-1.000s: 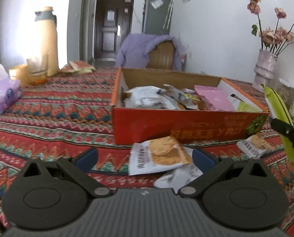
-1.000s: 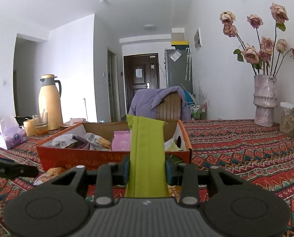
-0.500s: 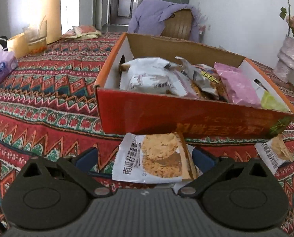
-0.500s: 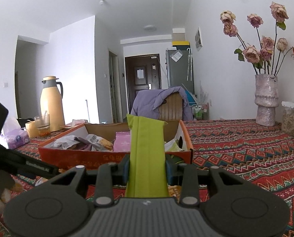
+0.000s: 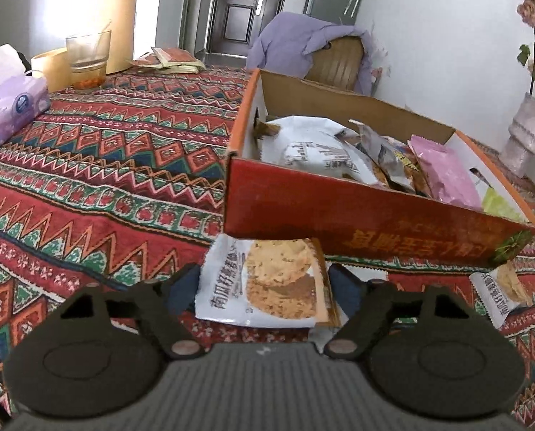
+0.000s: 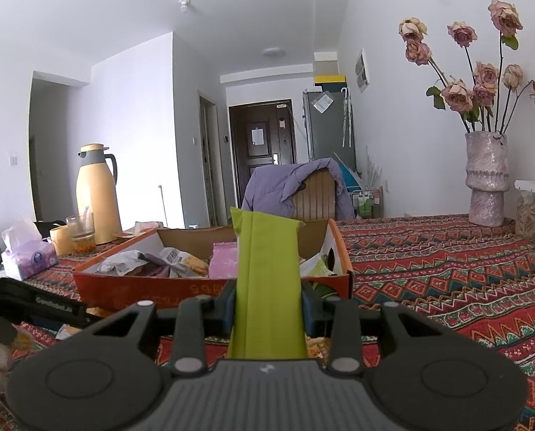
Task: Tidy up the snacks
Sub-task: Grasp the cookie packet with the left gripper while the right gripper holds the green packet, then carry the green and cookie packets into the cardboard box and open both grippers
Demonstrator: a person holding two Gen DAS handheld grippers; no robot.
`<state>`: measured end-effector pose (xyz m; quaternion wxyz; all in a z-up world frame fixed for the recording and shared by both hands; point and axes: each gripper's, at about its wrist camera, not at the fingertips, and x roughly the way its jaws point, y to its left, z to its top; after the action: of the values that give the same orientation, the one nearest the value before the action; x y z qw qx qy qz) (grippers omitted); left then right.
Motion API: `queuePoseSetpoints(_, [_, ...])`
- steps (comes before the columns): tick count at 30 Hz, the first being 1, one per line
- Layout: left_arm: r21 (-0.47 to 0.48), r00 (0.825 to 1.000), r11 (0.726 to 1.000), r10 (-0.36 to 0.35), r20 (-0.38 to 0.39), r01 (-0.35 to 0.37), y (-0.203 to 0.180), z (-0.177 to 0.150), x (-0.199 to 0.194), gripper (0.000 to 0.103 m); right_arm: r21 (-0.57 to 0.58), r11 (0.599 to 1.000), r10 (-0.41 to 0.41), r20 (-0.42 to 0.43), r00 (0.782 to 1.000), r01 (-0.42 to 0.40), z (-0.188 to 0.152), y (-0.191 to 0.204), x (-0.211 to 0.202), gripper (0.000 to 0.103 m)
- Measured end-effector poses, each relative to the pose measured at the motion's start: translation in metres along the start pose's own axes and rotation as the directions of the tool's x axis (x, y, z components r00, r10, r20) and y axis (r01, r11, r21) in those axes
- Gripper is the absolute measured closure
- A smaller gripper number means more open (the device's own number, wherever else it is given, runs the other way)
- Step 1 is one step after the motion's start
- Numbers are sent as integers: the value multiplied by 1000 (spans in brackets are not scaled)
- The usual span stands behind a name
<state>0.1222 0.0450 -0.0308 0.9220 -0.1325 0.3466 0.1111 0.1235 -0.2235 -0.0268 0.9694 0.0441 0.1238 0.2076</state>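
Observation:
An orange cardboard box (image 5: 368, 215) holds several snack packets and stands on the patterned tablecloth; it also shows in the right wrist view (image 6: 210, 289). My left gripper (image 5: 264, 287) is open, its fingers on either side of a white cracker packet (image 5: 267, 283) that lies on the cloth in front of the box. A second white packet (image 5: 501, 292) lies to the right. My right gripper (image 6: 267, 305) is shut on a green snack packet (image 6: 267, 273), held upright in front of the box's right end.
A tissue pack (image 5: 9, 104), a glass (image 5: 88, 61) and a yellow thermos (image 6: 97, 194) stand at the left. A vase of dried roses (image 6: 486, 179) and a jar (image 6: 533, 215) stand at the right. A chair with a purple jacket (image 6: 296, 194) is behind the box.
My left gripper has dropped and moved forward until its fingers flank the cracker packet, and they have narrowed somewhat. My right gripper holds the green packet nearly still.

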Motion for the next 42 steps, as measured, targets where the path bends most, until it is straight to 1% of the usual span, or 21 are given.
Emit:
queuePoseSetpoints(2, [-12, 1000, 1000, -16, 1, 16, 4, -1, -3, 27, 2, 1000, 1, 4, 1000, -1, 0, 0, 0, 68])
queuePoseSetpoints(5, [-23, 1000, 1000, -19, 2, 19, 11, -2, -7, 27, 2, 1000, 1, 4, 1000, -1, 0, 0, 0, 68])
queuePoseSetpoints(8, [-31, 1000, 1000, -4, 8, 4, 19, -3, -10, 27, 2, 1000, 2, 5, 1000, -2, 0, 0, -1, 68])
queuePoseSetpoints(14, [-38, 1000, 999, -7, 20, 7, 28, -5, -14, 32, 1, 1000, 0, 4, 1000, 0, 0, 0, -1, 68])
queuePoseSetpoints(18, [-32, 999, 999, -9, 37, 10, 28, -8, -20, 33, 2, 1000, -1, 4, 1000, 1, -1, -1, -1, 68])
queuePoseSetpoints(22, [-12, 998, 1000, -6, 66, 7, 26, -10, -27, 33, 0, 1000, 0, 4, 1000, 0, -1, 0, -1, 68])
queuePoseSetpoints(30, [59, 990, 998, -9, 137, 1, 17, -18, -44, 33, -2, 1000, 1, 4, 1000, -1, -1, -1, -1, 68])
queuePoseSetpoints(36, [87, 981, 996, -49, 185, 33, 9, -20, -58, 33, -7, 1000, 5, 5, 1000, -5, 0, 1, -2, 68])
queuePoseSetpoints(42, [118, 972, 991, -88, 220, 63, -1, -18, -68, 32, -48, 999, 11, -1, 1000, -11, 1, 8, -1, 68])
